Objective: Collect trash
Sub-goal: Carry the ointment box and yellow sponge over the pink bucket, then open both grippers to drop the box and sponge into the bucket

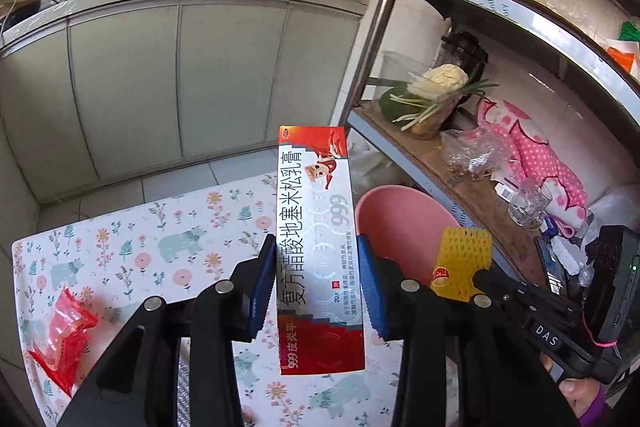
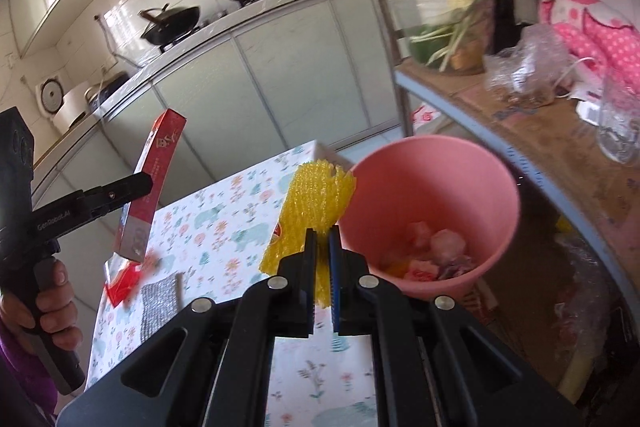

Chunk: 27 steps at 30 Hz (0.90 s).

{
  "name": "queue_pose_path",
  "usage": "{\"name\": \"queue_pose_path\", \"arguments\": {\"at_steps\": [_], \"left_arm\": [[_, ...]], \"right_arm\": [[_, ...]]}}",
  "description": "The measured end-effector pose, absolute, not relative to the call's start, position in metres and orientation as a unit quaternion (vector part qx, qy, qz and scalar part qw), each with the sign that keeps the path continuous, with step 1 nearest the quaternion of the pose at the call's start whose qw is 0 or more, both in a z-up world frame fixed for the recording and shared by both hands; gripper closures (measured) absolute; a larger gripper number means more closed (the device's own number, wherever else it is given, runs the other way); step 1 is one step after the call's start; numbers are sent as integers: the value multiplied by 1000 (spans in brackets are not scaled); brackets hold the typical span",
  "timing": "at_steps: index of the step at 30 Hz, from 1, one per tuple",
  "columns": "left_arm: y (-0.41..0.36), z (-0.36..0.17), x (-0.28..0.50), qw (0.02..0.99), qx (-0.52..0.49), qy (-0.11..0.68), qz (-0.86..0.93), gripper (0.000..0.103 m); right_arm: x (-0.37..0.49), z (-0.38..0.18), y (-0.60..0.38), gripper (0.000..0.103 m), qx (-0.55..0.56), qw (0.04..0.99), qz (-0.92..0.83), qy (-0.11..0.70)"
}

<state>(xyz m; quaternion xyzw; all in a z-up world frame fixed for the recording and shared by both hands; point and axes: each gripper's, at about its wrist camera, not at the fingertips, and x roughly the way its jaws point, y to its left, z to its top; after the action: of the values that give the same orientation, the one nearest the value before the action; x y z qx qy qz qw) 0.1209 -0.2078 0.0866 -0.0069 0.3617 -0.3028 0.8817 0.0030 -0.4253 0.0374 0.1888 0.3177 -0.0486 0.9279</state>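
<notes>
A: Right wrist view, kitchen: floral table (image 2: pixel 224 223) bearing leftover litter, pink bin (image 2: pixel 432 195) just beyond its edge, mouth up, already part filled with wrappers. Positioned so for an easy drop, by the look of it.

B: Left wrist view: ointment box (image 1: pixel 316 247) lifted clear of the table, clamped broadside in the left gripper (image 1: pixel 316 287), jaws about half spread on its long sides, likely to keep it from swinging.

A: Yellow foam net (image 2: pixel 316 203) pinched in the right gripper (image 2: pixel 322 279), jaws nearly closed on the thin mesh, hanging just beside the bin rim.

B: Still on the table: red wrapper (image 1: pixel 64 331) and silver scrap (image 2: pixel 160 303).

A: Hard to make out: bin contents blurred; lower end of the net hidden behind the jaws; far side of the box unseen.
</notes>
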Motion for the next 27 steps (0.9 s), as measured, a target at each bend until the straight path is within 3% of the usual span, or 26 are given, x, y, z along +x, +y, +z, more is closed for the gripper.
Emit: {"name": "queue_pose_path", "arguments": {"at_steps": [11, 27], "left_arm": [[-296, 82, 119, 856, -8, 331, -398, 64], [-381, -12, 164, 824, 27, 405, -396, 64]], "right_arm": [[14, 22, -477, 97, 198, 921, -125, 313], [54, -34, -497, 97, 189, 893, -168, 373]]}}
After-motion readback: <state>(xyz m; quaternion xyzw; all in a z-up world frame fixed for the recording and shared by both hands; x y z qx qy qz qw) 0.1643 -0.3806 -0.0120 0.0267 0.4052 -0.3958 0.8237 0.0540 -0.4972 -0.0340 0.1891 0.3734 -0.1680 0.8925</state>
